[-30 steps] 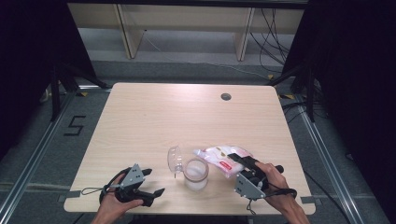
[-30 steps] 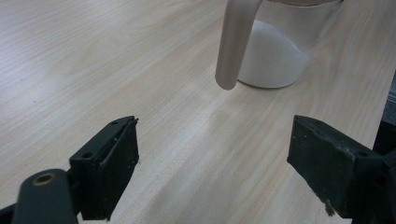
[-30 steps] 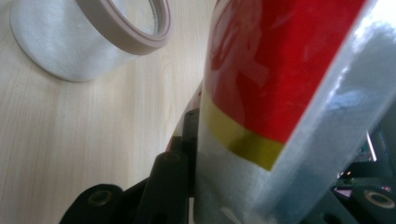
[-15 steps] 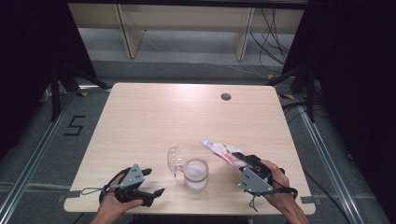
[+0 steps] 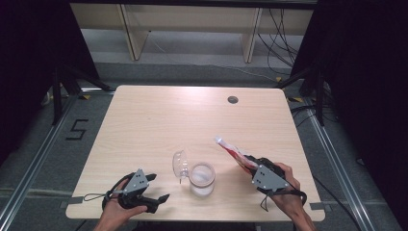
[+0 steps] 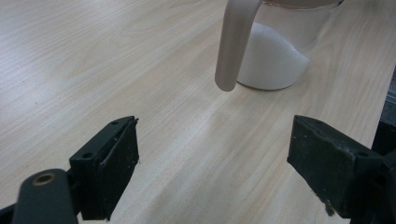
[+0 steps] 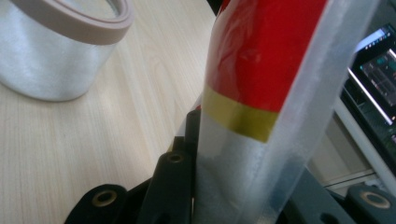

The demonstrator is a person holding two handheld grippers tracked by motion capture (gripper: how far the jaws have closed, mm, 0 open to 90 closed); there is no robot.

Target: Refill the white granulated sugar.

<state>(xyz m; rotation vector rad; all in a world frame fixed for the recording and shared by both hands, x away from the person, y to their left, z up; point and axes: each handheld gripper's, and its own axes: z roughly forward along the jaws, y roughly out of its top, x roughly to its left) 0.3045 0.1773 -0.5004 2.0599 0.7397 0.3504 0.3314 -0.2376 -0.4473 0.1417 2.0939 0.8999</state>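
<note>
Beside the jar [image 5: 202, 176], right claw [image 5: 248, 163] clamps a pouch [image 5: 231, 150] (red-banded) — left claw [image 5: 159, 187] gapes, holding nothing.

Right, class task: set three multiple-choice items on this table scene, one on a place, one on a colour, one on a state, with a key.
1. Where does the clear round jar with the pinkish rim stand?
A. near the table's front edge, between the two tools
B. at the far edge by the dark round hole
C. on the floor

2. Which colour band borders the red on the clear plastic pouch?
A. blue
B. yellow
C. green

3. How is the left tool?
A. shut on the jar
B. shut on the pouch
C. open, nothing between its jaws

Key: 1 A, the high view shows it there. 2 B, the right gripper view shows the yellow stripe. 3 C, the left gripper view shows bare wood between the spread jaws.
</note>
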